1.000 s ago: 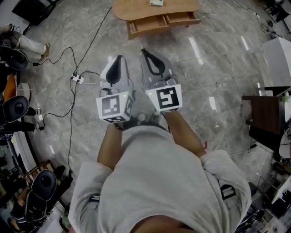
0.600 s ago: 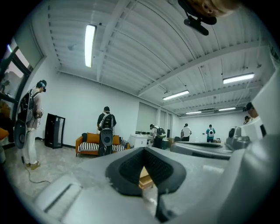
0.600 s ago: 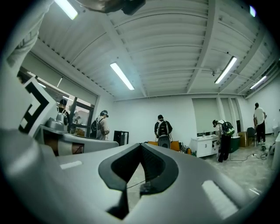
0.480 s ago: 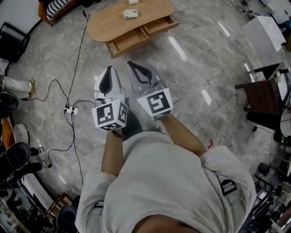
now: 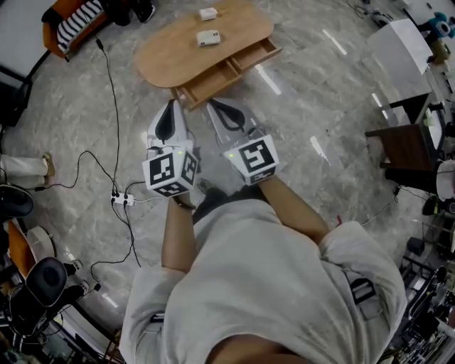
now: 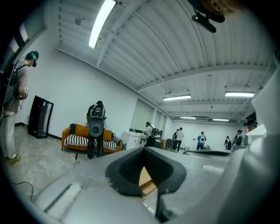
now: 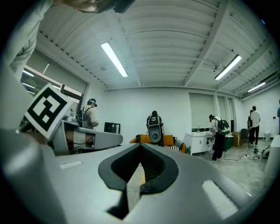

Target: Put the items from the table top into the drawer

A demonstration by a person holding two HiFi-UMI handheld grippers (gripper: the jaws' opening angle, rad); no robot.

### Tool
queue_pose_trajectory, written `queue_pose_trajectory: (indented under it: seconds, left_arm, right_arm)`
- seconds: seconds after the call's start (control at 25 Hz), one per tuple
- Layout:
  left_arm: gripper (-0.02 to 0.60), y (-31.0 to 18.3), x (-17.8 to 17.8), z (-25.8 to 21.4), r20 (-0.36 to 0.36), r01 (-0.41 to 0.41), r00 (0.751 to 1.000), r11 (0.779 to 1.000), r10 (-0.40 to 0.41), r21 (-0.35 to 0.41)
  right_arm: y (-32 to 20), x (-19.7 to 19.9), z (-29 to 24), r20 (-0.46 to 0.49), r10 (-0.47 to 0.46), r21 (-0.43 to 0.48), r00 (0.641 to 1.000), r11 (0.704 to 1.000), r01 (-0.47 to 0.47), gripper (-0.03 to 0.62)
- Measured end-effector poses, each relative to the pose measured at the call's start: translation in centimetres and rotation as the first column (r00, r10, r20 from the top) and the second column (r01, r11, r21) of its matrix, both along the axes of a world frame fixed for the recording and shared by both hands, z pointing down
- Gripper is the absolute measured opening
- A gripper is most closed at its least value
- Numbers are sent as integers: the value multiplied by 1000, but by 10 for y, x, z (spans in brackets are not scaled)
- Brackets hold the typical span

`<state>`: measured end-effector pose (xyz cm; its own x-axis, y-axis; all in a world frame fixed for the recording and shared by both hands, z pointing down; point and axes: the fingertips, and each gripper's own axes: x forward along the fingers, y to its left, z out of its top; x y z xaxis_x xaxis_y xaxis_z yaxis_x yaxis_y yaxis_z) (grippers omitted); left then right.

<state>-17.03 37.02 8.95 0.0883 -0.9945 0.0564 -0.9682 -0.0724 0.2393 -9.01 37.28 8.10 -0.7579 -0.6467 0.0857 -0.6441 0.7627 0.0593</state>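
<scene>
- Wood-toned counter (image 5: 170, 57) lies ahead of both jaw tips. It carries two small pale items: the nearer item (image 5: 208, 38) just beyond the drawer side, and the farther item (image 5: 207, 13) by the far edge.
- The open drawer (image 5: 213, 79) juts out toward the jaws and sits just ahead of their tips, between the jaws and the items.
- The left gripper (image 5: 169, 114) is clenched on nothing. In its own view only a sliver of the counter shows through the gap behind the tips.
- The right gripper (image 5: 222, 110) is likewise closed and empty, level beside the left.
- Both items look like flat little boxes, probably light and stiff. Being low, each likely wants a pinch across its short sides with the jaws brought close to the wood. A light box on a smooth top may skid if nudged before the jaws close.
- A second ago the counter sat at the far top of the head view, well ahead of the jaws, with one item visible. Now it is near, and both items show.
</scene>
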Motion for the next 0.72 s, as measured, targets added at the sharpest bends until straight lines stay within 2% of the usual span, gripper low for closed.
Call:
queue_pose_trajectory:
  seconds: [0.12, 0.36, 0.52, 0.72]
  left_arm:
    - [20, -15, -24, 8, -33, 2, 999, 1000, -3, -13]
    - [20, -42, -39, 22, -45, -16, 999, 999, 15, -44]
    - [20, -71, -51, 39, -2, -7, 1000, 994, 7, -108]
    - [20, -131, -64, 42, 54, -33, 998, 991, 40, -126]
  right_arm:
    - [-11, -20, 6, -44, -15, 3, 999, 1000, 15, 7]
    - [-42, -35, 23, -76, -12, -24, 997, 1000, 11, 6]
    - [-75, -47, 34, -54, -13, -45, 998, 999, 10, 8]
    - [-141, -68, 43, -48, -9, -68, 999, 998, 6, 8]
